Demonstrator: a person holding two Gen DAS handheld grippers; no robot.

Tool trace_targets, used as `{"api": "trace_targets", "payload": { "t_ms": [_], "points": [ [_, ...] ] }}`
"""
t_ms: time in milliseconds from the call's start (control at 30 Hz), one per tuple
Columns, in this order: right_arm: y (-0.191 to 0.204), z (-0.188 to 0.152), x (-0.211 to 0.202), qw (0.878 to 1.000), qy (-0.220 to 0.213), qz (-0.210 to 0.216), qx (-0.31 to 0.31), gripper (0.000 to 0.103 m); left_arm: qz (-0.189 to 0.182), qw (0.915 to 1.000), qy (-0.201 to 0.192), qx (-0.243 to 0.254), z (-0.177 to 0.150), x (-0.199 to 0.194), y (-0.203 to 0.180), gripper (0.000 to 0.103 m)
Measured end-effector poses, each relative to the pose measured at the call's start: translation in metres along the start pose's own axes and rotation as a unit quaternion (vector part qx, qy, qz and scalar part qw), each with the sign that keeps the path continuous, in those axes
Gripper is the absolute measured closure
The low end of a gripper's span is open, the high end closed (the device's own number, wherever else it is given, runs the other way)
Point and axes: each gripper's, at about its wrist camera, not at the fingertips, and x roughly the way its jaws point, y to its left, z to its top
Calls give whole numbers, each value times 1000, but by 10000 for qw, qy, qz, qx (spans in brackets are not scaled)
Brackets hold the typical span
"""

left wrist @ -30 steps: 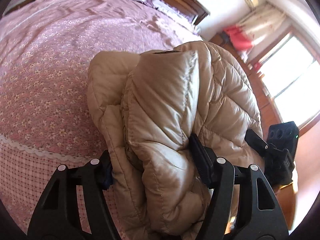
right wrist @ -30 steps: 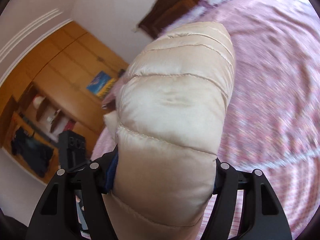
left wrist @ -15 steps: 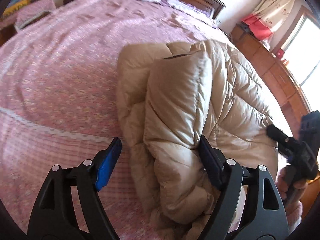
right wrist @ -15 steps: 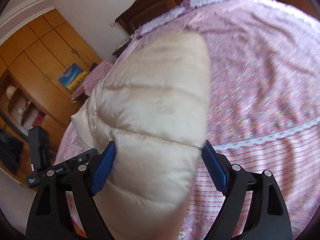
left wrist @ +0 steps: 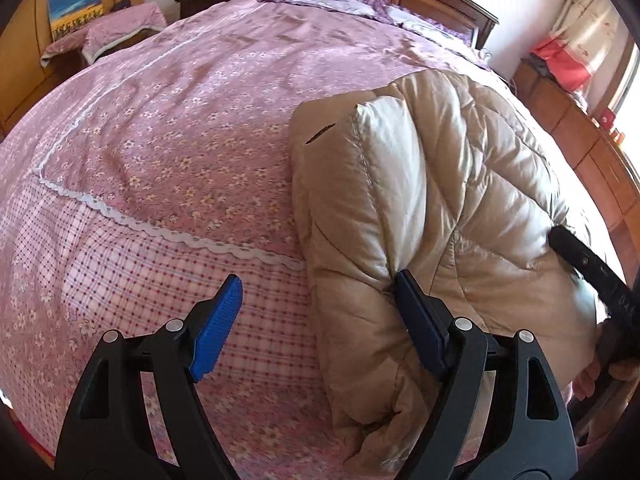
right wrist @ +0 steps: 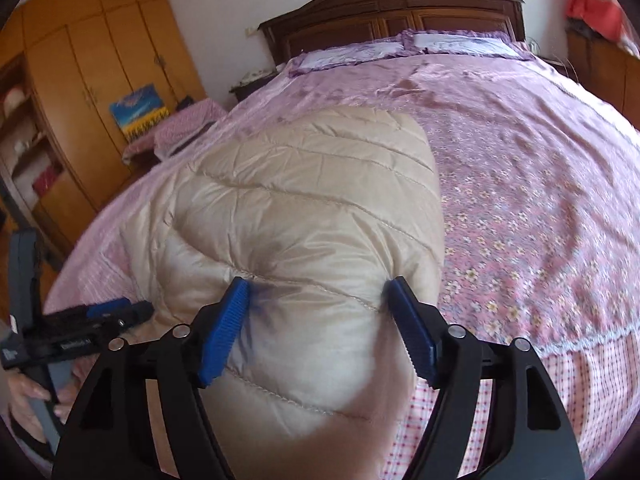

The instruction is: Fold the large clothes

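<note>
A beige quilted down jacket lies folded in a thick bundle on the pink floral bed cover. My left gripper is open at the bundle's near left edge; its right finger presses the jacket's side and its left finger hangs over bare bed cover. In the right wrist view the jacket fills the middle, and my right gripper is open with the jacket's near end between its blue pads. The right gripper also shows at the right edge of the left wrist view.
A dark wooden headboard and purple pillows stand at the bed's far end. Wooden wardrobes line the left wall, with a covered side table. A wooden cabinet and a window are to the right.
Both grippers have opened and let go of the jacket. They have drawn back toward the foot of the bed, and the bundle now rests on the bed cover.
</note>
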Motion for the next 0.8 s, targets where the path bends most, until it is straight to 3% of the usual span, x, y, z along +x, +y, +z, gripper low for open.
{"api": "trace_targets", "payload": {
  "t_ms": [200, 367, 433, 567, 800],
  "points": [
    [-5, -1, -18, 9995, -44, -10, 314, 34, -67, 9993, -327, 154, 9, -21, -12, 25],
    [-4, -2, -42, 9982, -193, 83, 561, 36, -173, 9969, -763, 89, 39, -32, -14, 25],
    [-2, -1, -40, 9983, -149, 71, 554, 37, -52, 9961, -886, 27, 51, -27, -15, 25],
    [0, -1, -25, 9983, -87, 5, 585, 37, 195, 9972, -660, -283, 65, 4, -3, 25],
    [8, -2, -11, 9992, -61, -23, 406, 34, 244, 9979, -390, -458, 50, 31, 9, 23]
  ]
}}
